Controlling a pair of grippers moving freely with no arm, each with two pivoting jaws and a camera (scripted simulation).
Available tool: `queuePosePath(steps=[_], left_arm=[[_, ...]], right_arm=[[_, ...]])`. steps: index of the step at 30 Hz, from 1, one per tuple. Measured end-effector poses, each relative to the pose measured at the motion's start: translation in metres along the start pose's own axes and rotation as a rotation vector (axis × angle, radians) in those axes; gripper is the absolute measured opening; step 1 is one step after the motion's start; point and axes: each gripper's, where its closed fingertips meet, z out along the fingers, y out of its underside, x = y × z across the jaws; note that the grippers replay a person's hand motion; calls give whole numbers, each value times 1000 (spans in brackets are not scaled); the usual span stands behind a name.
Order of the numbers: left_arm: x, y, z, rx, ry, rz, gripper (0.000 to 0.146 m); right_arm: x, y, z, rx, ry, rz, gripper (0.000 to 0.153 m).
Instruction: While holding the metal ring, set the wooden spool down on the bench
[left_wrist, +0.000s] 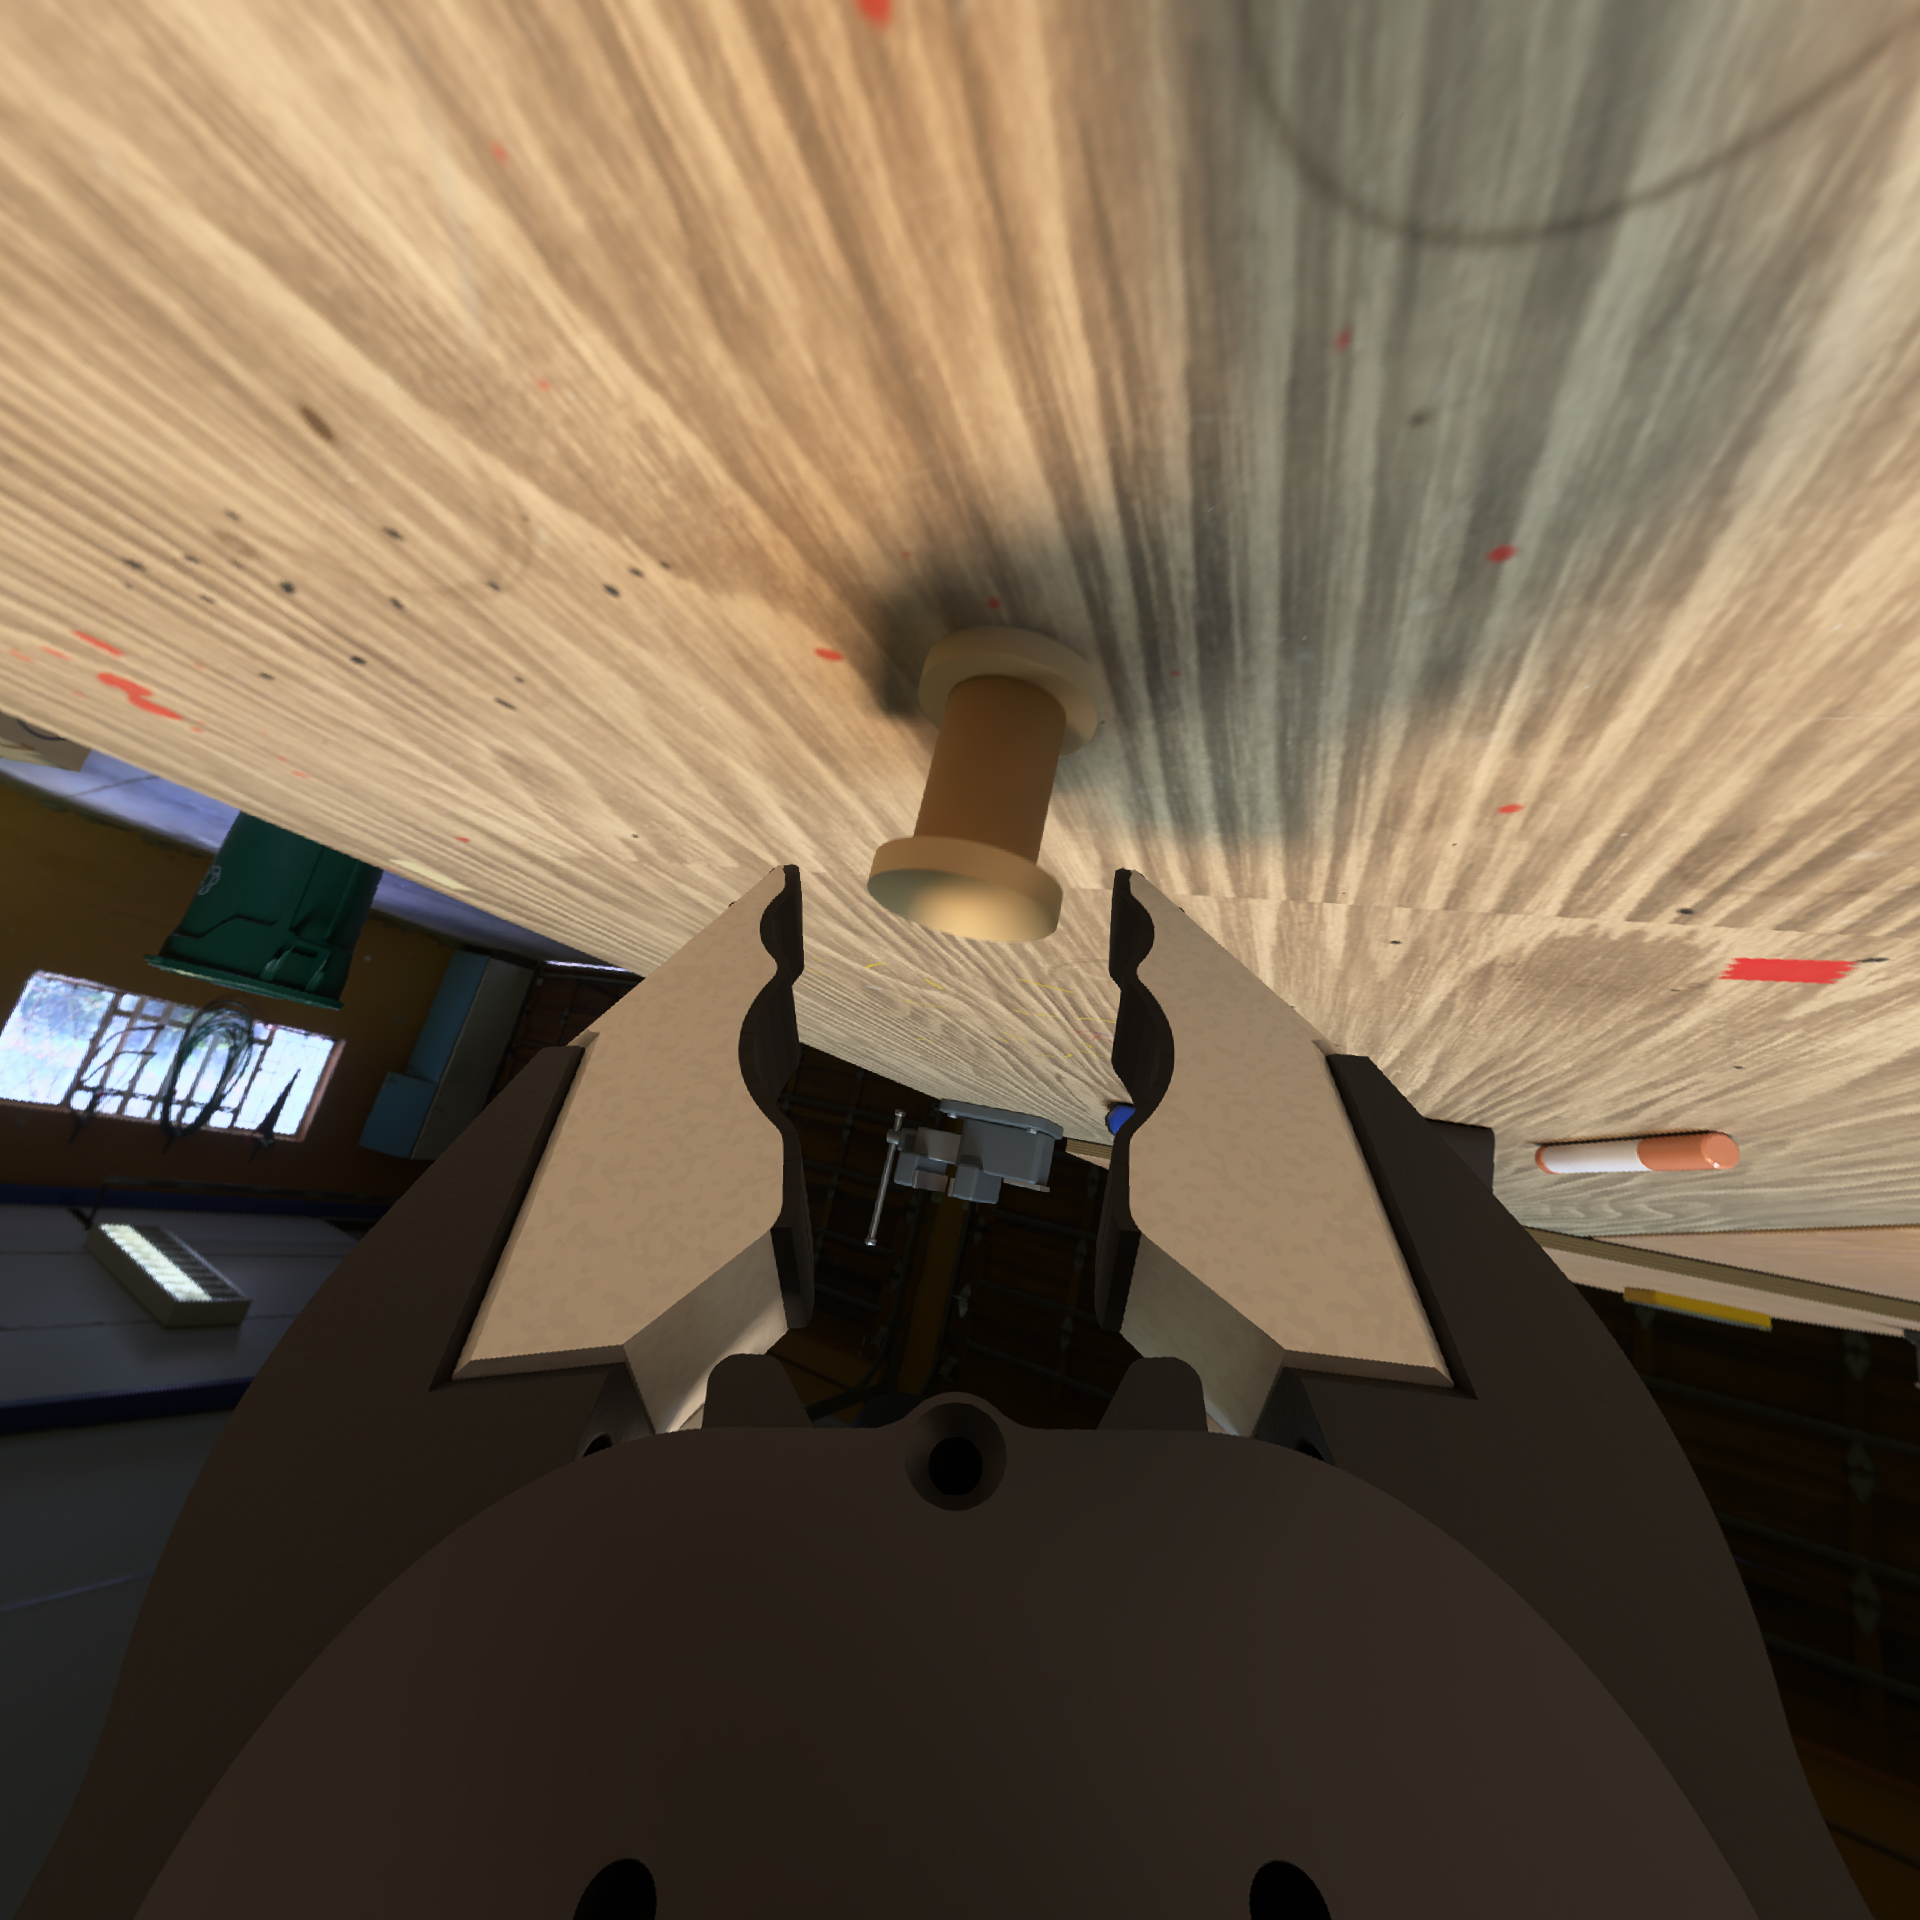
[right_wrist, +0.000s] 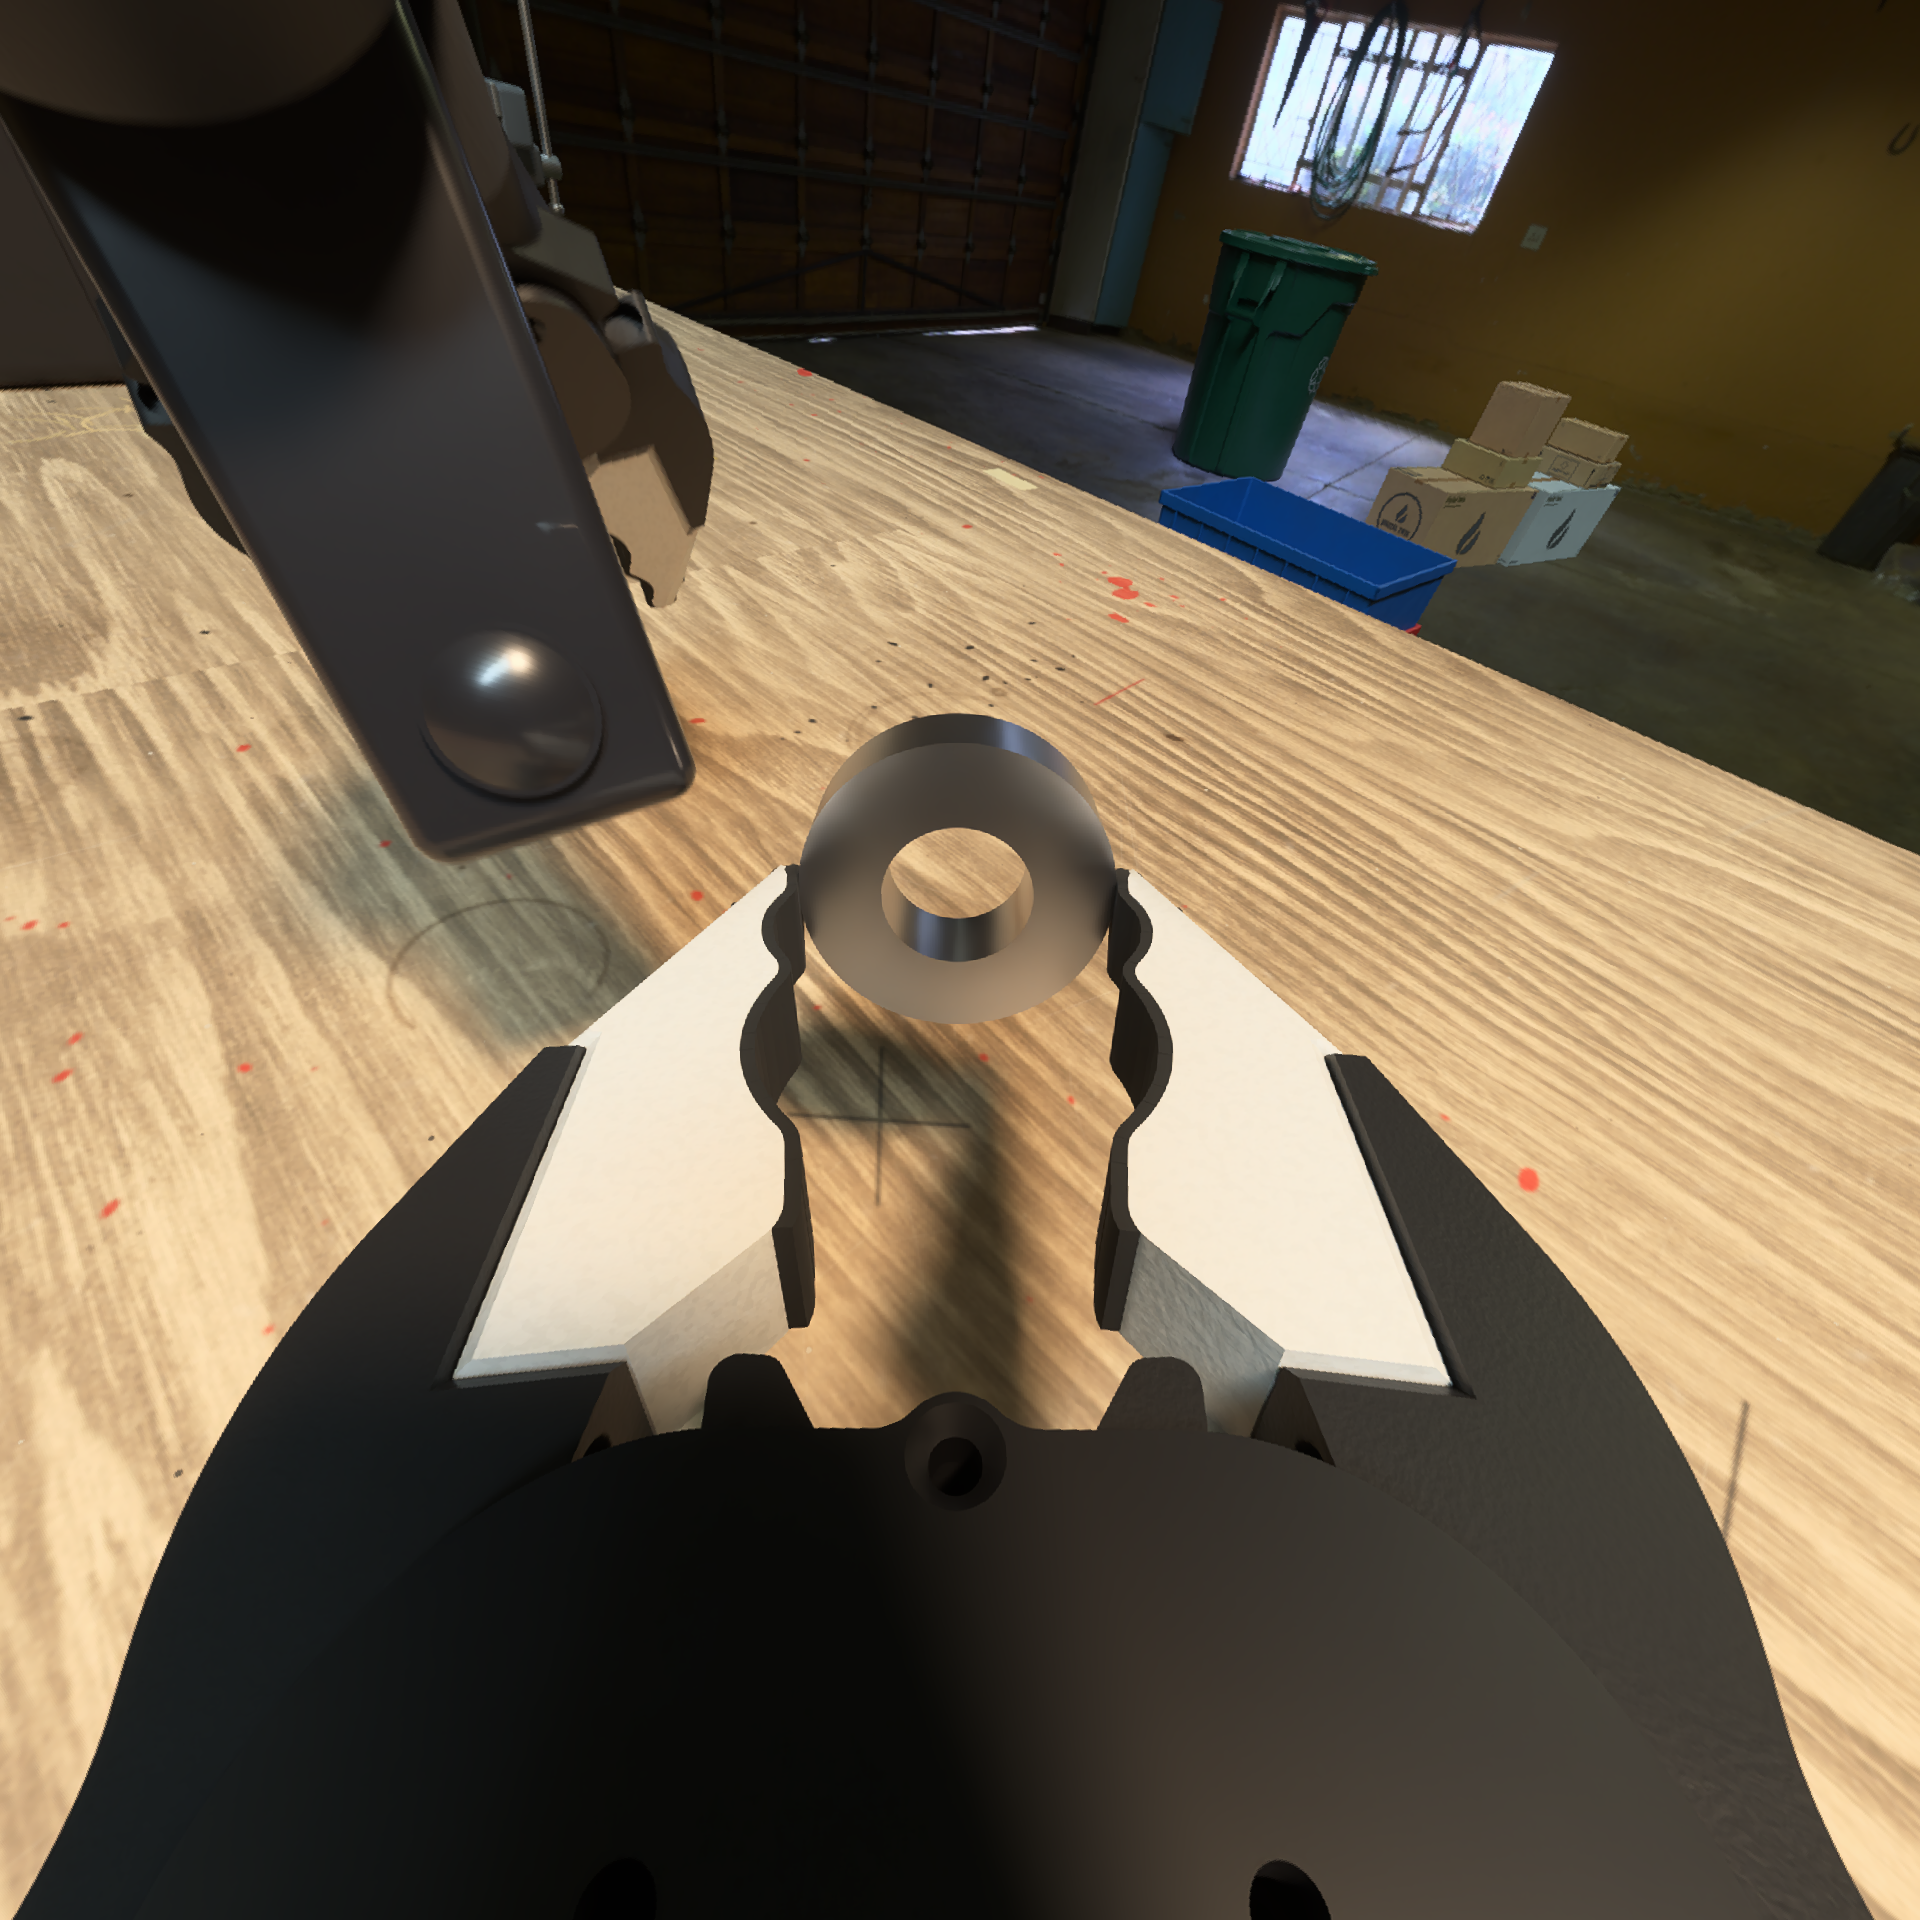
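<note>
Standing on one flange on the surface (left_wrist: 520, 416), the spool (left_wrist: 987, 790) looks already set down; the left wrist view is rolled over, so the wood fills the top of it. The left tongs (left_wrist: 956, 914) are released, their jaws spread wider than the near flange and just short of it, touching nothing. The right tongs (right_wrist: 956, 914) are clenched on the ring (right_wrist: 956, 873), pinching its rim at both sides and holding it clear of the surface. By my judgement the placing step is finished. What remains is drawing the left tongs straight back without nudging the spool, while the right grip holds firm.
</note>
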Motion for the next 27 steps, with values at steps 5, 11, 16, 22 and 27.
queuePosePath(steps=[5, 11, 16, 22, 27], left_arm=[[-1, 14, 1, -10, -6, -37, 60], [10, 30, 4, 57, 59, -90, 60], [-5, 42, -25, 435, 111, -311, 61], [-76, 136, -16, 870, -66, -972, 62], [-80, 190, 63, 897, -18, -1370, 53]], right_arm=[[-1, 1, 1, -5, -4, 3, 59], [-1, 1, 1, -4, -4, 2, 59], [-2, 1, 0, -1, -6, 3, 59], [-10, 3, 3, -8, -35, 5, 59], [-21, 9, 10, -29, -77, 10, 59]])
